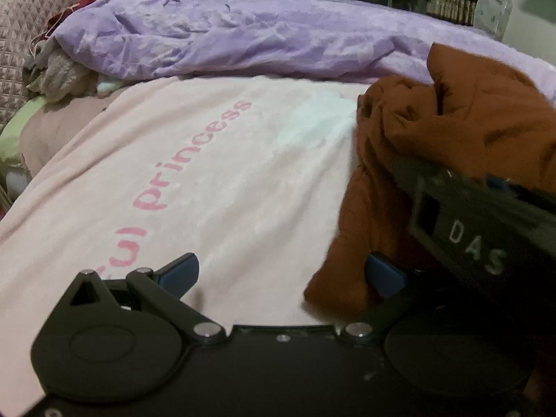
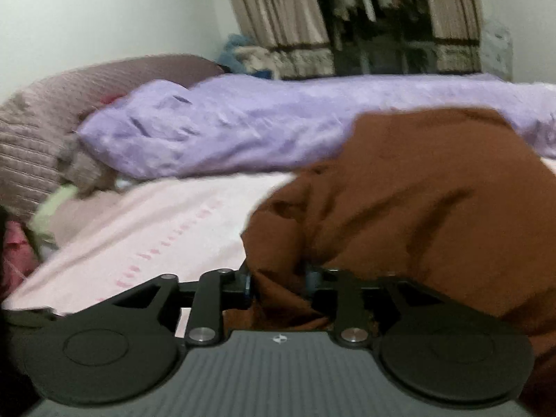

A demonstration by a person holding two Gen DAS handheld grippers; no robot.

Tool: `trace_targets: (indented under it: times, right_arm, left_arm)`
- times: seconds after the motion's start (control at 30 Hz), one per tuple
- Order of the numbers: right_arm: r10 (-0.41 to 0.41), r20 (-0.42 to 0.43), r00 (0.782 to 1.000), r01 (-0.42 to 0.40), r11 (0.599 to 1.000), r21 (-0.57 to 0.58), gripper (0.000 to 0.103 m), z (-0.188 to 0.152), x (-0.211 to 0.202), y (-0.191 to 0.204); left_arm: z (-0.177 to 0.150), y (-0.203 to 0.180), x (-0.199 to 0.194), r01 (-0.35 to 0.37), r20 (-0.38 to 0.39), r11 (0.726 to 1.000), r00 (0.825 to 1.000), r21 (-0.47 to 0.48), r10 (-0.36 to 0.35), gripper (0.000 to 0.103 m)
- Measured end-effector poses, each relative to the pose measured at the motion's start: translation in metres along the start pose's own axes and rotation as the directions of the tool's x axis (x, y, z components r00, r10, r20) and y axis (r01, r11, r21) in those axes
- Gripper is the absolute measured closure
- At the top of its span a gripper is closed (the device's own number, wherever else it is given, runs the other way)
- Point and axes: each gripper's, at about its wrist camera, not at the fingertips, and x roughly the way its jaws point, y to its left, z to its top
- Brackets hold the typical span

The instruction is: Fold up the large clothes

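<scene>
A rust-brown garment (image 1: 448, 128) hangs bunched at the right of the left wrist view, above the pink bed sheet (image 1: 226, 191). My right gripper (image 2: 278, 281) is shut on a fold of the brown garment (image 2: 399, 201) and holds it up over the bed; its black body marked "DAS" (image 1: 476, 239) shows in the left wrist view. My left gripper (image 1: 281, 274) is open just above the sheet. Its right fingertip (image 1: 384, 274) is against the garment's lower edge and its left fingertip (image 1: 179, 271) is over bare sheet.
A crumpled lilac blanket (image 1: 243, 38) lies across the far side of the bed. A quilted mauve headboard (image 1: 27, 27) and a small pile of clothes (image 1: 59, 73) are at the left. A curtained window (image 2: 382, 21) is behind the bed.
</scene>
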Motion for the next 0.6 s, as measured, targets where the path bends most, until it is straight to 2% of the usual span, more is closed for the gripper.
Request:
trace_targets:
  times: [0.03,0.07,0.2,0.27,0.33,0.43,0.5,0.6]
  right_arm:
    - [0.022,0.012,1.0,-0.022,1.0,0.009,0.048,0.004,-0.007,0.0]
    - [0.049,0.026,0.998,-0.049,0.999,0.02,0.047,0.009,-0.016,-0.001]
    - [0.073,0.027,0.997,-0.073,0.997,0.025,0.048,0.028,-0.051,-0.004]
    - [0.084,0.061,0.995,-0.085,0.996,0.014,0.048,0.036,-0.073,-0.01]
    - [0.044,0.105,0.993,-0.044,0.999,0.005,0.048,0.043,-0.09,-0.019]
    - [-0.063,0.11,0.992,0.064,0.998,-0.012,0.055,0.048,-0.102,-0.044]
    - [-0.147,0.103,0.984,0.147,0.989,0.002,0.055,0.047,-0.103,-0.065]
    - [-0.21,0.064,0.976,0.205,0.975,0.08,0.056,0.043,-0.105,-0.104]
  left_arm:
    - [0.001,-0.001,-0.006,0.005,0.009,1.0,1.0,0.003,-0.005,0.0]
    - [0.002,-0.003,-0.012,0.01,0.021,1.0,1.0,0.005,-0.01,0.0]
    - [0.007,-0.013,-0.044,0.038,0.087,0.999,0.995,0.007,-0.038,0.0]
    - [0.009,-0.018,-0.06,0.06,0.118,0.998,0.991,-0.003,-0.06,0.0]
    - [0.012,-0.028,-0.073,0.09,0.143,0.996,0.986,-0.001,-0.089,0.0]
    - [0.018,-0.046,-0.082,0.117,0.167,0.993,0.979,0.032,-0.12,0.0]
    - [0.023,-0.06,-0.077,0.125,0.156,0.99,0.979,0.066,-0.134,0.0]
    - [0.03,-0.075,-0.064,0.159,0.117,0.983,0.979,0.088,-0.168,0.0]
